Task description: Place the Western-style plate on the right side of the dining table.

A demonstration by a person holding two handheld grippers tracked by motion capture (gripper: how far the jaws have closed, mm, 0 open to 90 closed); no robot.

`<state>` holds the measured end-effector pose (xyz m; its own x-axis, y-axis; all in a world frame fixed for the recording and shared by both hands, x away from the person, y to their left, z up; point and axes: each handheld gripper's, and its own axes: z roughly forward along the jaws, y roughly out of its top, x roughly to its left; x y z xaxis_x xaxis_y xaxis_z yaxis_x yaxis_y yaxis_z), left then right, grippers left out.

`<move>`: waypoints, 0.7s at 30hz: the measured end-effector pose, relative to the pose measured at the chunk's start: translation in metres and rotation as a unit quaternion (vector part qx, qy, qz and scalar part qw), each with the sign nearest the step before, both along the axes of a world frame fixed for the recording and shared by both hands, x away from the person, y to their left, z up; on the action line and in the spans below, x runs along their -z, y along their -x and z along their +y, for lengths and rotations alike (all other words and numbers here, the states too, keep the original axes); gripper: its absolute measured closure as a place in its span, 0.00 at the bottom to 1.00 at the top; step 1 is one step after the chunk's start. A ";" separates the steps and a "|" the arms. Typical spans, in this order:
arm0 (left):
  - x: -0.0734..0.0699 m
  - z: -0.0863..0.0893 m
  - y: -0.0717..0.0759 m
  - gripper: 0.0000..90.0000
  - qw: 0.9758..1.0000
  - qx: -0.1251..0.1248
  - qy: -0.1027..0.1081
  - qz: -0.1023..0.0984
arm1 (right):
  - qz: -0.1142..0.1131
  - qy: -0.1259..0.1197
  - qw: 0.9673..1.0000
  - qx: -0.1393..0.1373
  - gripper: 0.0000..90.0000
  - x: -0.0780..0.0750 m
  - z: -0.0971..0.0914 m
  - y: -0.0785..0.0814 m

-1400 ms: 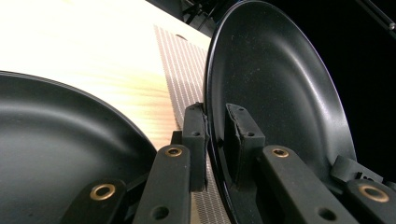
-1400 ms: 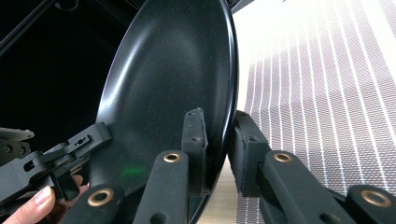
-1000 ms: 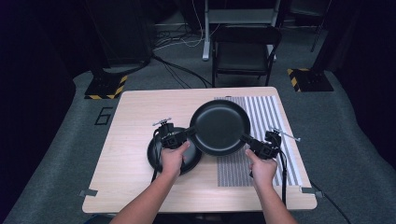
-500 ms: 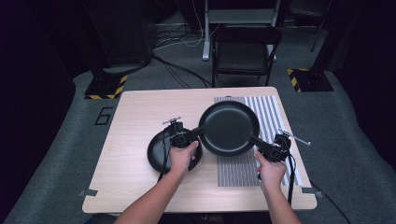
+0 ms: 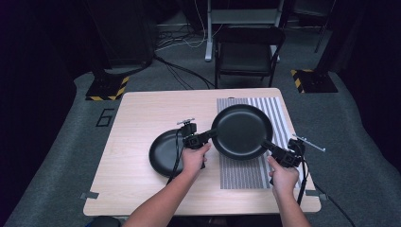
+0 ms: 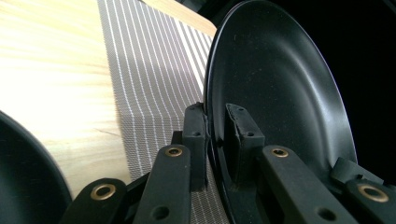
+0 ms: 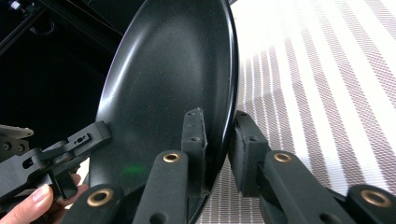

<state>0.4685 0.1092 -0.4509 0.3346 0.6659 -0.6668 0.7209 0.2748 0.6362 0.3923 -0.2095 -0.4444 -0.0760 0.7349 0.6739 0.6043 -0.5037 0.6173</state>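
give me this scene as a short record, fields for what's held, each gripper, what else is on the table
held item: large black plate, lifted over the striped mat
left gripper: shut on the plate's left rim, one jaw on each face of the rim
right gripper: shut on the plate's right rim, same grip
second plate: black, lying flat on the wooden table, left of the mat
plate tilt: roughly level in the high view
backdrop: dark chair beyond the table's far edge
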 end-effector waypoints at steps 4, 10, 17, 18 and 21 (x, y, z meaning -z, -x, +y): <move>0.004 -0.009 -0.002 0.88 1.000 0.004 0.000 0.002 | 0.001 0.000 1.000 0.005 0.86 0.004 -0.008 0.002; 0.008 -0.017 -0.005 0.88 1.000 0.011 -0.008 0.001 | 0.002 -0.002 1.000 0.011 0.86 0.010 -0.016 0.003; 0.011 -0.026 -0.008 0.88 1.000 0.020 -0.015 0.004 | 0.011 -0.008 1.000 0.019 0.85 0.016 -0.023 0.004; 0.011 -0.027 -0.008 0.88 1.000 0.020 -0.015 0.004 | 0.012 -0.009 1.000 0.020 0.85 0.016 -0.024 0.004; 0.013 -0.030 -0.008 0.88 1.000 0.022 -0.018 0.006 | 0.012 -0.010 1.000 0.024 0.85 0.019 -0.026 0.006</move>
